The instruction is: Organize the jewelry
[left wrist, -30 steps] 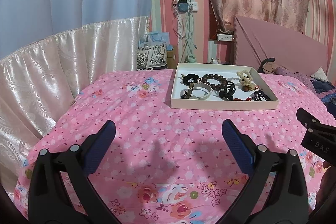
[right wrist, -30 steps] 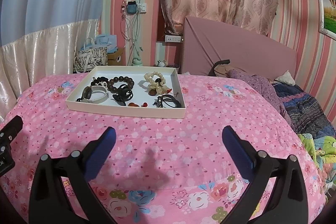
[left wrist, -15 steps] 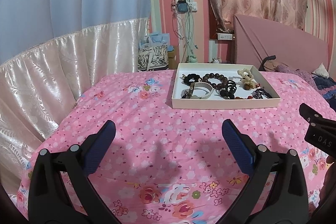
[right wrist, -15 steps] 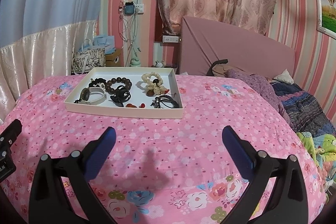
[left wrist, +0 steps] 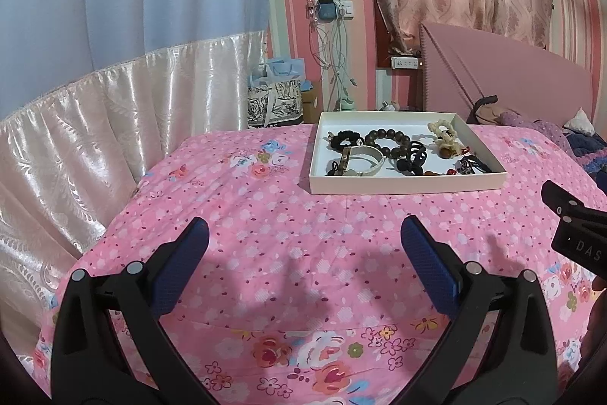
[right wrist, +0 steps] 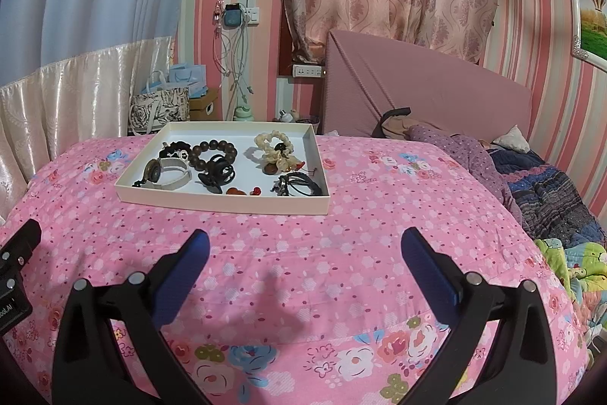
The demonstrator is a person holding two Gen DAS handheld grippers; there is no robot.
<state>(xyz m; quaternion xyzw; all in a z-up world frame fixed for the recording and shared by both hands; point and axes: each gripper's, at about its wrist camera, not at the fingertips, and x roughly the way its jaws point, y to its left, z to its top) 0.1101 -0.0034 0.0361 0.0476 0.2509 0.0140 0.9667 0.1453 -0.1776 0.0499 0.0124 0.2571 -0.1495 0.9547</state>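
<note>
A shallow white tray [left wrist: 402, 185] [right wrist: 224, 202] lies on the pink floral bedspread, far ahead of both grippers. Inside it are a dark wooden bead bracelet [left wrist: 389, 137] [right wrist: 214, 148], a watch with a pale strap [left wrist: 360, 160] [right wrist: 167, 171], a black hair clip [right wrist: 218, 173], a cream scrunchie [right wrist: 275, 148] and black cords [right wrist: 297, 184]. My left gripper [left wrist: 303, 245] hangs open over the bedspread, well short of the tray. My right gripper [right wrist: 303, 253] is open too, nothing between its blue pads.
The pink bedspread [right wrist: 360, 215] fills the foreground. A pink headboard [right wrist: 436, 93], pillows and crumpled blankets [right wrist: 550, 192] are to the right. Bags [left wrist: 275, 101] and hanging cables stand behind the bed by a striped wall. A white satin curtain [left wrist: 95, 124] drapes on the left.
Both grippers have drifted back and slightly up from the tray; the tray looks a little smaller and further off. Jaws stayed open throughout.
</note>
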